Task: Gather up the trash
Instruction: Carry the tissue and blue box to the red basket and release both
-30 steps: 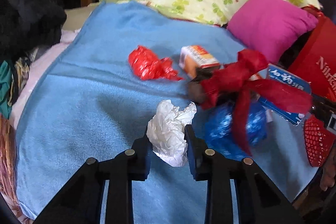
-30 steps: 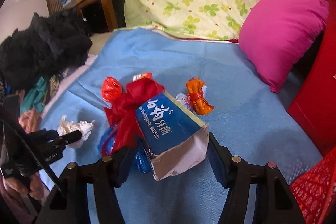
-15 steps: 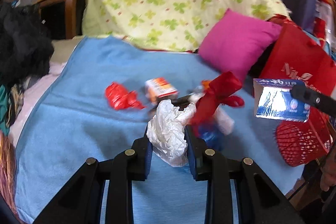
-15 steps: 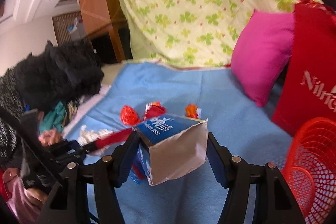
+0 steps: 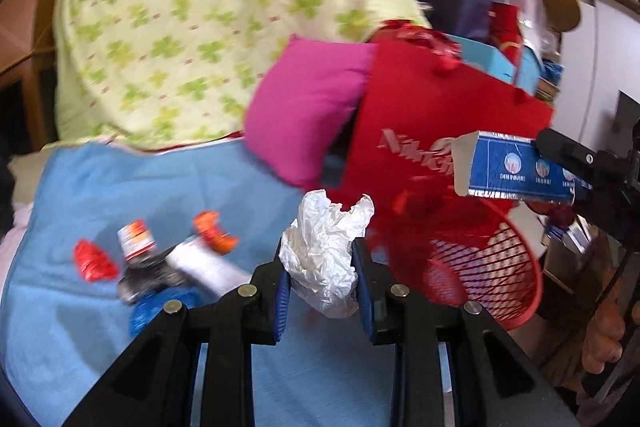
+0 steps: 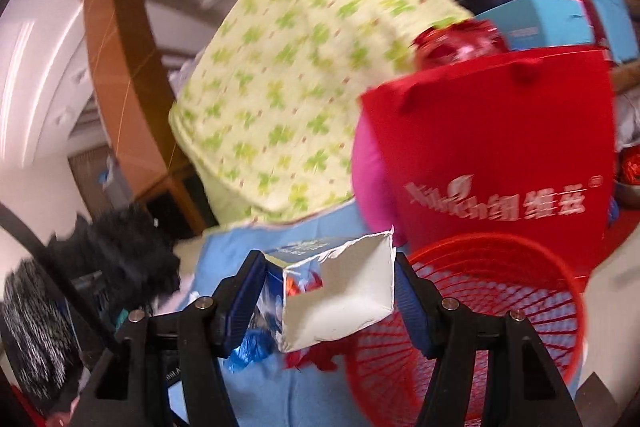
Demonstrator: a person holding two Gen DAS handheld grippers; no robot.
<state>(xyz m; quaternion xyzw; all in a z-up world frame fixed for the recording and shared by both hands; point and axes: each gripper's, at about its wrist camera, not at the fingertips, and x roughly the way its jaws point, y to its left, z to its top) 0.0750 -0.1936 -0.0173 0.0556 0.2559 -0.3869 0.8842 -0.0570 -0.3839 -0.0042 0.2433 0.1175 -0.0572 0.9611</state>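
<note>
Left wrist view: the left gripper (image 5: 322, 283) clamps a crumpled white paper (image 5: 326, 253) at centre; the red mesh basket (image 5: 486, 277) lies at 3 o'clock, loose wrappers (image 5: 96, 261) on the blue blanket (image 5: 132, 187) at 9 o'clock.

Right wrist view: the right gripper (image 6: 330, 297) grips a blue toothpaste box (image 6: 338, 293), with the basket (image 6: 500, 303) at 4 o'clock, beside a red bag (image 6: 500, 147).

A crumpled white paper wad (image 5: 325, 259) is pinched between blue pads, held above the blue blanket. A blue toothpaste box (image 6: 332, 291), its torn end open and silver inside, is clamped level just beside the red mesh basket (image 6: 520, 291); more wrappers (image 5: 96, 261) lie on the blanket
</note>
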